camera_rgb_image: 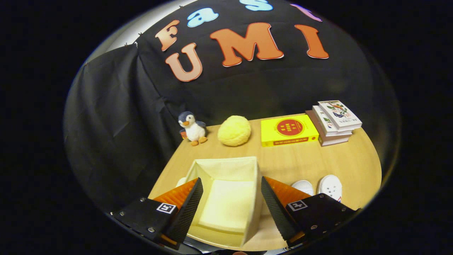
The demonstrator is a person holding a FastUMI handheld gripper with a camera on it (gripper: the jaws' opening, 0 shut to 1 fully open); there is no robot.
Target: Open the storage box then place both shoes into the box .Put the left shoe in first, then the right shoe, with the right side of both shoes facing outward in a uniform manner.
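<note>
While the gripper (231,198) hangs above the storage box (226,198) with its fingers spread wide and nothing held between them, the box sits open-topped on the wooden table (318,159), pale lining showing, no shoe inside. Both shoes (320,186) lie side by side just past the right finger, toes pointing away, only their front halves in sight; the nearer one (302,186) is close to the box wall. Judged risks: which shoe is left and which is right cannot be told from this angle, so the order could easily be reversed. A grip on the soft upper might slip or let the shoe turn, spoiling the required facing. The box looks like soft fabric; a finger or shoe catching its rim could push it sideways or fold a wall in. Well beyond the box stand a penguin toy (193,127), a yellow plush ball (234,130), a yellow book (288,131) and a stack of books (334,122), unlikely to interfere.
</note>
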